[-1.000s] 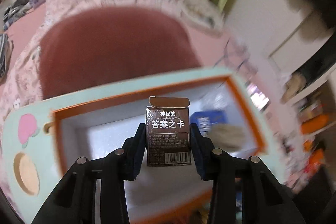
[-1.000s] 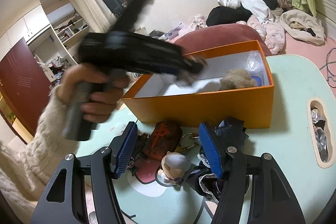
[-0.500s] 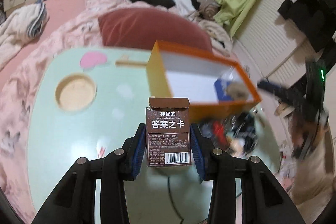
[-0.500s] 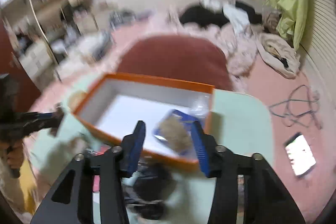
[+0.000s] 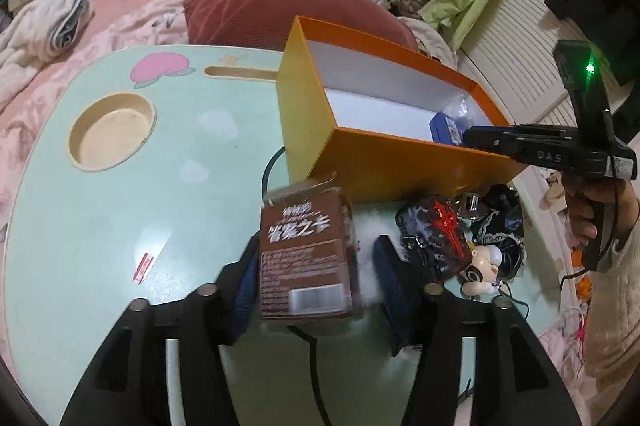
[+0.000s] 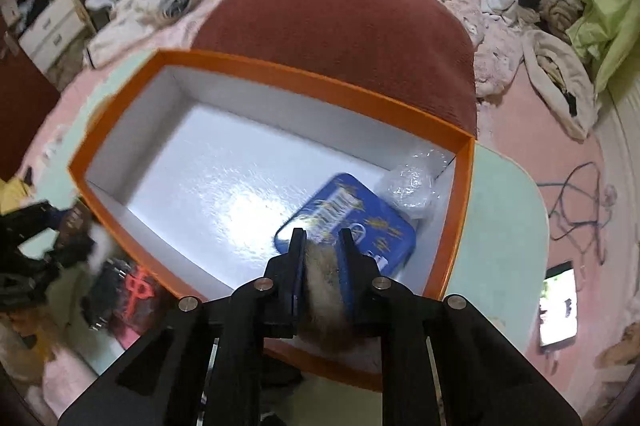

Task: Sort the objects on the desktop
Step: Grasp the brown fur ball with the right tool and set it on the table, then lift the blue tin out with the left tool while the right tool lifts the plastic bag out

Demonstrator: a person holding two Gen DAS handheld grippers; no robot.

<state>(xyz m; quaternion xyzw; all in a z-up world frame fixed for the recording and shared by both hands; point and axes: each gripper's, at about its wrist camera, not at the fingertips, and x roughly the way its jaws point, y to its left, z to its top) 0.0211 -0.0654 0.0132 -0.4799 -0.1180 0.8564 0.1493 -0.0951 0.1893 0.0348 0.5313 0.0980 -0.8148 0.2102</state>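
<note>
Two handheld grippers work over a mint-green counter (image 5: 120, 210) beside an open orange box (image 6: 460, 210). The left gripper (image 5: 316, 274) has its jaws opening around a brown card box (image 5: 306, 258), which tilts loose between them at the counter's near edge. The right gripper (image 6: 322, 266) pinches a grey furry toy (image 6: 324, 290) over the orange box, toward its 5 o'clock corner beside a blue tin (image 6: 360, 226). It looks like mid-sorting; next, the toy needs releasing or lifting out.

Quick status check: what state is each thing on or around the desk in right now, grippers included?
Left gripper: opening, brown card box between its fingers.
Brown card box: tilted, slipping free.
Right gripper: shut on furry ball.
Furry ball: pinched above the orange box.
Orange box: open, lidless.
Blue tin: flat inside the orange box.
</note>
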